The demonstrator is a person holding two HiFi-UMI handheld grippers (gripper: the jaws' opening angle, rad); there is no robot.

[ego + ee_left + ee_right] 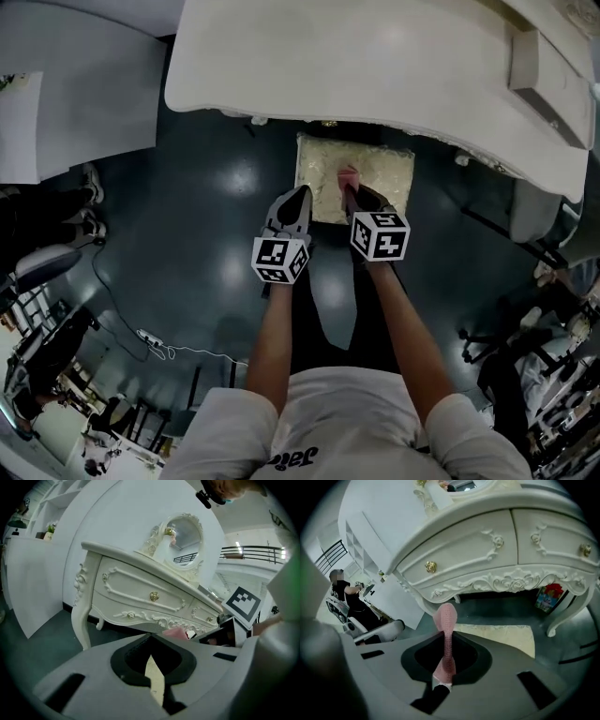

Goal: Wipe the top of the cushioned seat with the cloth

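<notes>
The cushioned seat [380, 167] is a cream, textured square on the dark floor, half tucked under the white dressing table [375, 56]. My right gripper [351, 187] hangs over the seat's left part, shut on a pink cloth [348, 174] that sticks up past its tips. In the right gripper view the cloth [446, 620] stands as a narrow strip between the fingers, with the seat [501, 637] beyond. My left gripper [302, 191] is shut and empty beside the seat's left edge. The left gripper view shows its tips [150, 654] closed and the pink cloth [176, 632] to the right.
The dressing table's carved drawers [497, 550] and legs [84, 611] stand close ahead, with a mirror [185, 534] on top. A colourful box [547, 597] sits under the table. A power strip and cable [155, 342] lie at the left. A person [347, 597] sits far left.
</notes>
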